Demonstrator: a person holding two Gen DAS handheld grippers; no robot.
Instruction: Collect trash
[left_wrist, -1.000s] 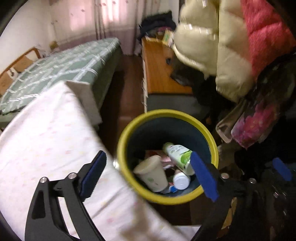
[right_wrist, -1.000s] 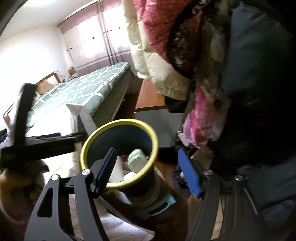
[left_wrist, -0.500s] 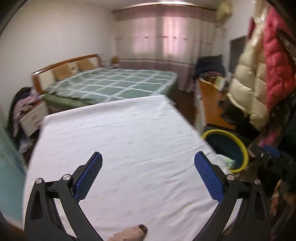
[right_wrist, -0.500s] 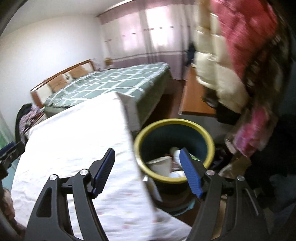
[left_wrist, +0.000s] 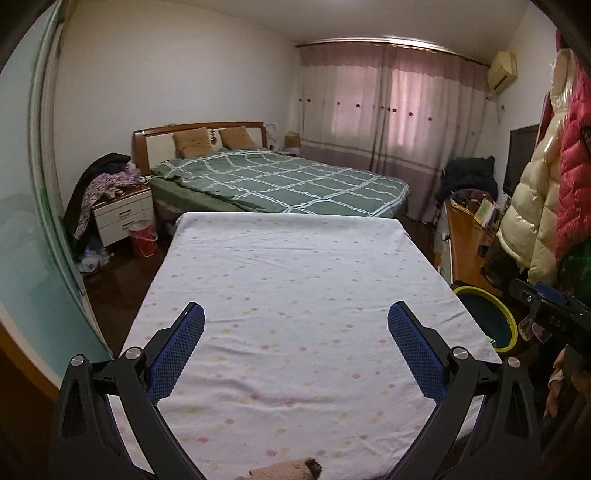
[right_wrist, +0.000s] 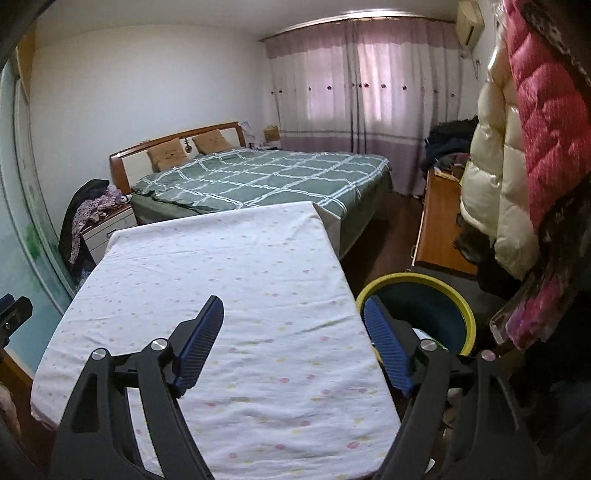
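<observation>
Trash bin (right_wrist: 415, 286): one, yellow-rimmed, at tabletop's (left_wrist: 295, 280) right edge | left tongs (left_wrist: 295, 347) wide, empty | right tongs (right_wrist: 293, 339) opening, empty | tabletop bare.

The black right gripper (right_wrist: 293, 341) with blue pads hangs empty, its jaws opening, above a white dotted sheet-covered table (right_wrist: 221, 280). A yellow-rimmed dark blue round bin (right_wrist: 463, 310) stands just beside.

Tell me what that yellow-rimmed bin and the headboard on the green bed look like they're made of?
The bin looks like smooth moulded plastic: an even yellow rim, a dark teal inner wall and a slight sheen. The headboard appears to be varnished wood, a warm orange-brown glossy frame around a paler panel, possibly padded or painted; too far off to tell.
</observation>
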